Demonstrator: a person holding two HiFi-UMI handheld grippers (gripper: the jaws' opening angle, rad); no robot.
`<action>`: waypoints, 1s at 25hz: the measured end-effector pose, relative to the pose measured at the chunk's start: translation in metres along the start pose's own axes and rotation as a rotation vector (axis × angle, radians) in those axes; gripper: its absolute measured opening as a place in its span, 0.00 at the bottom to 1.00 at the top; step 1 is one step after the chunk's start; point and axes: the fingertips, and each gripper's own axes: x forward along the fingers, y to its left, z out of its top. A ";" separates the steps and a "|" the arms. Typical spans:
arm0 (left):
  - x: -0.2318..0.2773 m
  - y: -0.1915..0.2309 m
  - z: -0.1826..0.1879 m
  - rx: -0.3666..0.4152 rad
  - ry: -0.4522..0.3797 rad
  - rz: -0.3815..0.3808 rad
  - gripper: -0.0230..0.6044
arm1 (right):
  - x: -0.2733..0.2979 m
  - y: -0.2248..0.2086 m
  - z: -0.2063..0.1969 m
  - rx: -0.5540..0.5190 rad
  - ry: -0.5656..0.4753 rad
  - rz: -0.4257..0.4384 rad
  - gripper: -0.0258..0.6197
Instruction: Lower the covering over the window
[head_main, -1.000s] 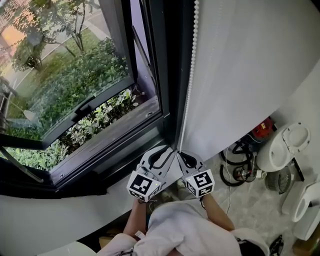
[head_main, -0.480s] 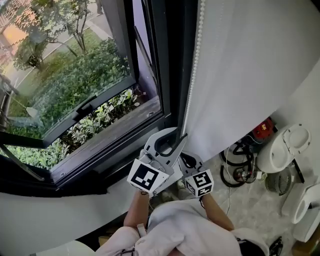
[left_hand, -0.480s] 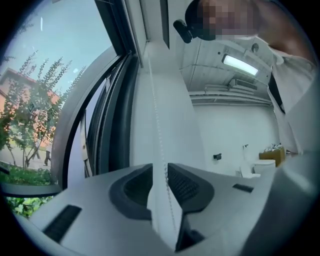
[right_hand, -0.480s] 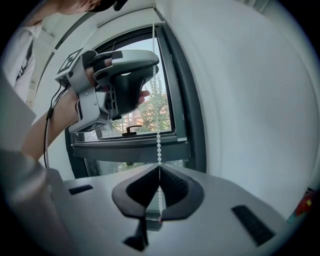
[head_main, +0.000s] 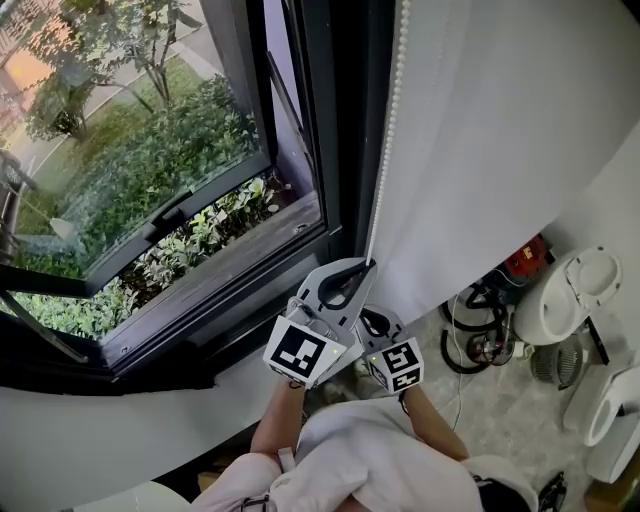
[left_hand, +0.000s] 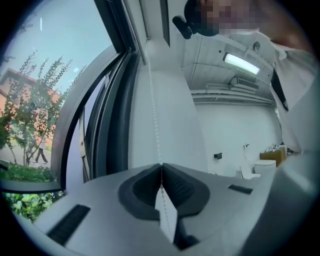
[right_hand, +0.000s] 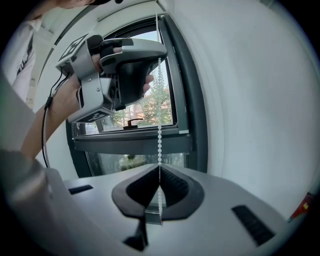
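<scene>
My left gripper (head_main: 368, 266) has just closed on the bead chain (head_main: 386, 140) at centre frame. My right gripper (head_main: 364, 314), just below, also clamps it. I should pull straight down, hand over hand, to lower the blind (head_main: 500, 120) at upper right.

Head view looks steeply down, close above left gripper (head_main: 366, 266) and right gripper (head_main: 362, 316) at the window frame (head_main: 340, 150). Each gripper view sits behind its own jaws, facing the bead chain (left_hand: 154, 115), shared by all three.

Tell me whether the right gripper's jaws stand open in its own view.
No: in the right gripper view the right gripper has its jaws together, pinched on the bead chain that hangs beside the window.
</scene>
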 end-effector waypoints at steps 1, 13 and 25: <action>-0.001 0.000 -0.003 -0.013 -0.002 0.006 0.06 | 0.000 0.000 -0.003 -0.002 0.007 0.001 0.04; -0.012 -0.003 -0.057 -0.068 0.105 0.028 0.06 | -0.018 -0.001 0.008 -0.064 0.016 -0.007 0.13; -0.019 -0.012 -0.107 -0.118 0.185 0.026 0.06 | -0.059 -0.011 0.105 -0.146 -0.182 -0.057 0.13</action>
